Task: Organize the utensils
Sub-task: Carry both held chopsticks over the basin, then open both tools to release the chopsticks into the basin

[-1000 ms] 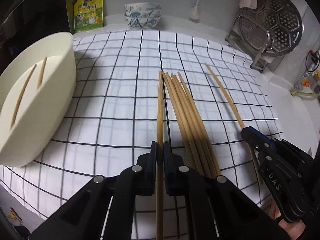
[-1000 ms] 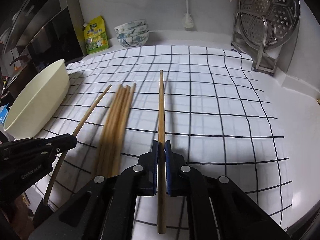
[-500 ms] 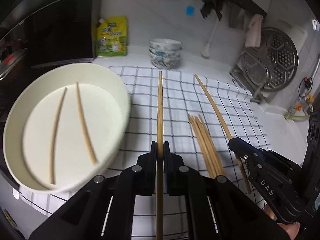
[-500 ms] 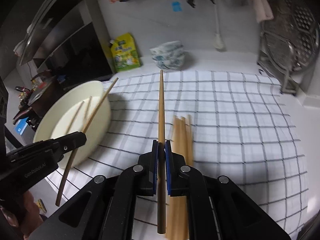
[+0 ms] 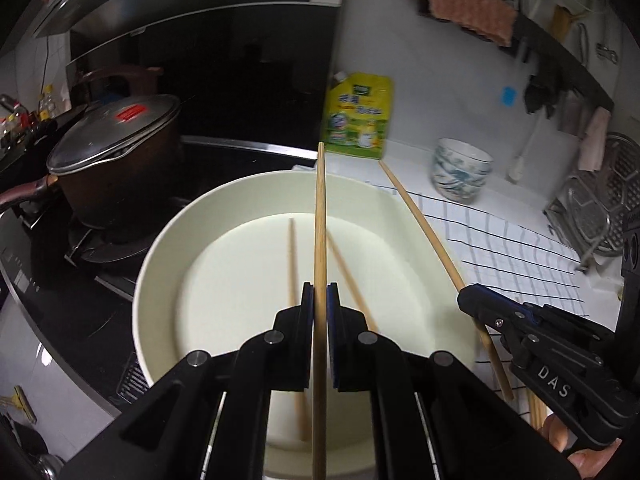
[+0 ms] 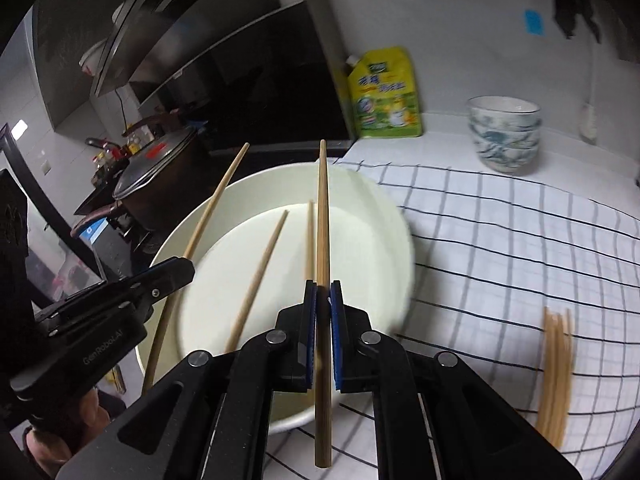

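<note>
1. Your left gripper (image 5: 319, 300) sits nearest at 6 o'clock in its own view, jaws pinched narrow on one wooden chopstick (image 5: 320, 216); the stick runs straight toward 12 o'clock, its tip over the far rim of the cream tub (image 5: 160, 240).
2. Your right gripper (image 6: 322, 300) is clamped just as tight on a second chopstick (image 6: 322, 216); its blunt end hangs out behind the jaws toward 6 o'clock, and its tip reaches over the tub's far rim; in the left view this gripper shows at 4 o'clock, its stick slanting up toward 1 o'clock along the tub's right edge.
3. Just beyond the jaws, two loose chopsticks (image 6: 256, 280) lie flat on the tub floor; they are apart and nearly parallel.
4. In the right view a bundle of remaining chopsticks (image 6: 556, 376) rests at 4 o'clock on the black-and-white checked cloth (image 6: 500, 248), well apart from the tub; motion blur softens it, so you cannot count them.
5. Farther off, a lidded dark pot (image 5: 112, 160) stands at 10 o'clock on the stove; stacked patterned bowls (image 6: 504, 136) sit at 2 o'clock past the cloth.
6. Farthest, a yellow-green pouch (image 6: 384, 96) leans against the wall at 12 to 1 o'clock.
</note>
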Motion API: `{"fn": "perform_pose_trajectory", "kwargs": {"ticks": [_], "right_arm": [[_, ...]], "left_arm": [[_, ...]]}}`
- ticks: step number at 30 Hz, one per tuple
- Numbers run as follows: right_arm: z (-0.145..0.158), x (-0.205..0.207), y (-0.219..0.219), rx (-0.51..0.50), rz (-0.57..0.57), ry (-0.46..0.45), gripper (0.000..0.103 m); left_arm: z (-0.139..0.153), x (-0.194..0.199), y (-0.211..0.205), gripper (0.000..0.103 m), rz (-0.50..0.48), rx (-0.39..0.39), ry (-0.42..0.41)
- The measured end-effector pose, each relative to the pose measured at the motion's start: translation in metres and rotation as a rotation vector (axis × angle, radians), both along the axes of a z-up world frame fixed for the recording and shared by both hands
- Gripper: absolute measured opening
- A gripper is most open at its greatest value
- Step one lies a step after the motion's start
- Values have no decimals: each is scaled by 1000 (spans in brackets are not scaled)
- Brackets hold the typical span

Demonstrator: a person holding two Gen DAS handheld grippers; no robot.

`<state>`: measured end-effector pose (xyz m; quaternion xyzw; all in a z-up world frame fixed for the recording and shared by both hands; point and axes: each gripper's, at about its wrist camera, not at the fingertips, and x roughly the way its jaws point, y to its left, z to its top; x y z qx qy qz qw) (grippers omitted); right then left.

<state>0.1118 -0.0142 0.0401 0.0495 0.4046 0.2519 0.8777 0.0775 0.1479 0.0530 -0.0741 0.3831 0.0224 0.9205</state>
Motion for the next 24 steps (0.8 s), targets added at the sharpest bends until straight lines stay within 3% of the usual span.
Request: {"fn": "perform_pose_trajectory", "kwargs": {"ticks": [7,15,17,20,24], "right_arm": [[-25,28,42,-76,39,78,7],[-45,32,49,-116,28,117,9],[-44,31,46,-110,25,107,14],[-39,27,43,-111,16,89,18],[-35,21,39,-102,12,75,18]], "left_arm": [[-28,23,23,7,15,-50,77],[-49,32,31,8,18,-68,123],[-50,31,35,16,32,-75,127],[-47,26,40,54,62,-73,109],[-42,19,46,57,82,-80,90]]}}
